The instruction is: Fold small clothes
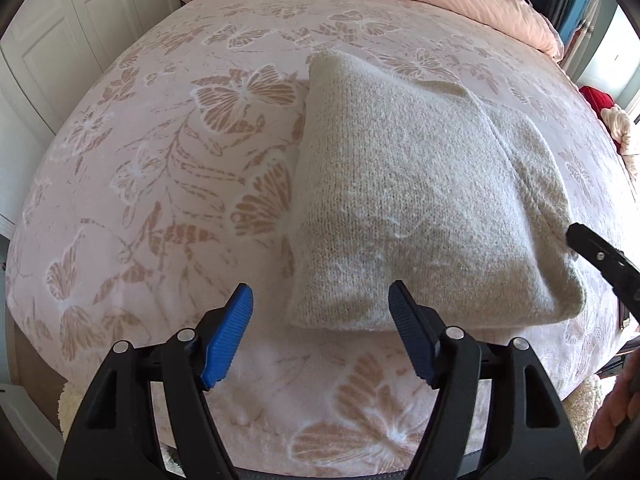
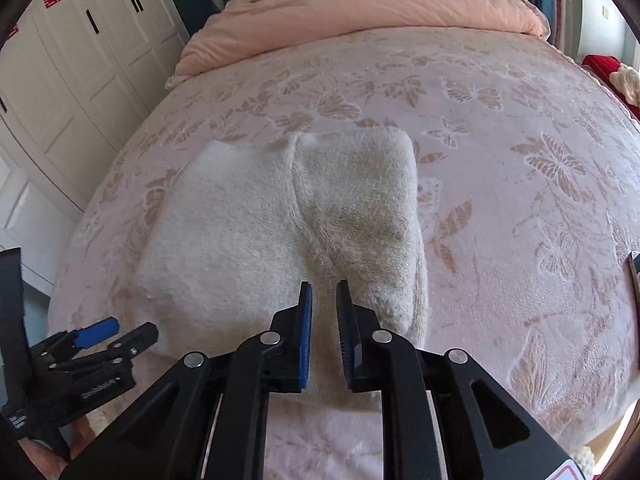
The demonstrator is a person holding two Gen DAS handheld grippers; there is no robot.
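A cream knitted sweater (image 1: pixel 420 184) lies folded into a rough rectangle on the pink butterfly-patterned bedspread (image 1: pixel 160 160). My left gripper (image 1: pixel 320 292) hovers over the sweater's near left corner, blue pads wide apart and nothing between them. At the right edge of this view, the tip of my right gripper (image 1: pixel 592 252) hangs by the sweater's right side. In the right wrist view, the right gripper (image 2: pixel 324 286) is above the near edge of the sweater (image 2: pixel 280 220), its pads a narrow gap apart with no cloth pinched. The left gripper (image 2: pixel 108 332) shows at the lower left.
A peach duvet (image 2: pixel 360 12) is bunched at the head of the bed. White wardrobe doors (image 2: pixel 80 60) stand along the left. Red and cream cloth (image 1: pixel 600 100) lies off the bed's right side. A person's hand (image 1: pixel 612 412) shows at lower right.
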